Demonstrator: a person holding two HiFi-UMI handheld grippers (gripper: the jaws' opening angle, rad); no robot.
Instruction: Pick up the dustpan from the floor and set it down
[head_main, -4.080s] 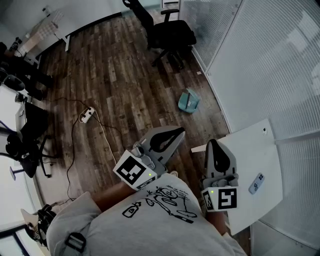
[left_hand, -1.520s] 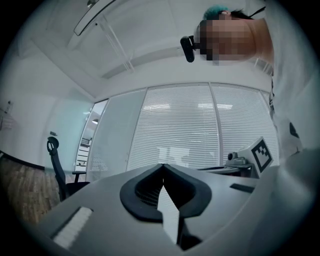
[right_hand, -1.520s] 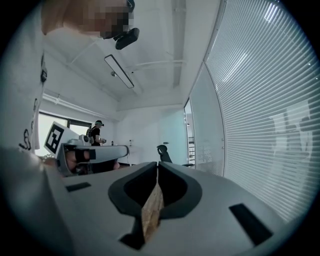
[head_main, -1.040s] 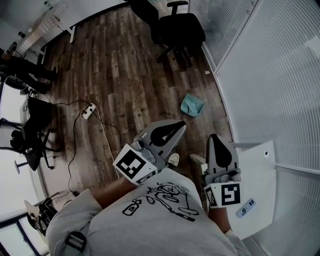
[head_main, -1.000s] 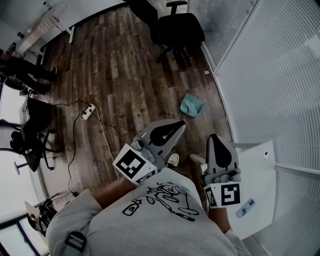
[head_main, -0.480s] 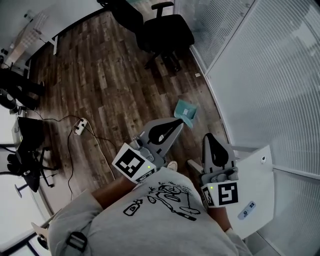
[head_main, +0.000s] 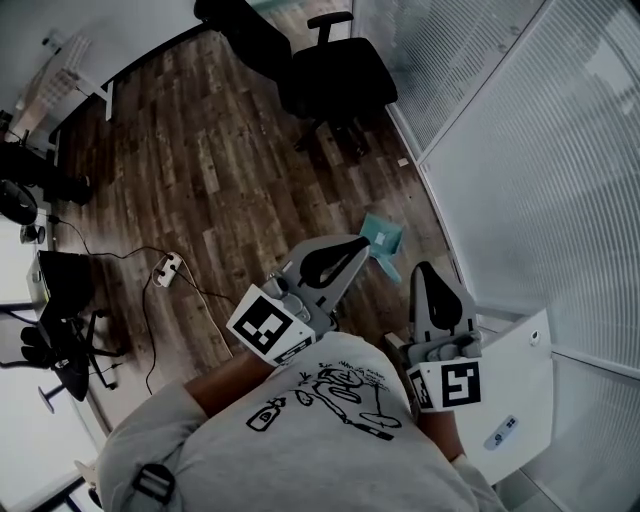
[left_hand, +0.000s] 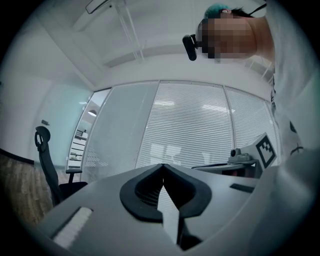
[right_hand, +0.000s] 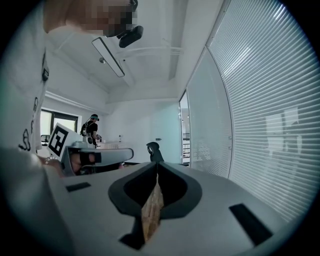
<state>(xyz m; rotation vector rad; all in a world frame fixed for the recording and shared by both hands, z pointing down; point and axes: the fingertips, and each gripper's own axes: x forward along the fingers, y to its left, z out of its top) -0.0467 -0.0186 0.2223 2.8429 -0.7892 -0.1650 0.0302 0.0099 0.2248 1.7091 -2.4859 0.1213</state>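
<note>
Now, over the dark wood-plank floor (head_main: 200, 170), the person has walked forward past the white counter (head_main: 525, 365), towards the black swivel office chair (head_main: 335, 75). The small teal plastic dustpan (head_main: 385, 233) lies on the floor beside the blind-covered glass wall (head_main: 520, 150), closer than a second ago and just beyond the left claw (head_main: 364, 243). That claw and the right claw (head_main: 426, 268) are both closed on nothing, so the pickup is not yet begun; stooping and opening likely comes next.
</note>
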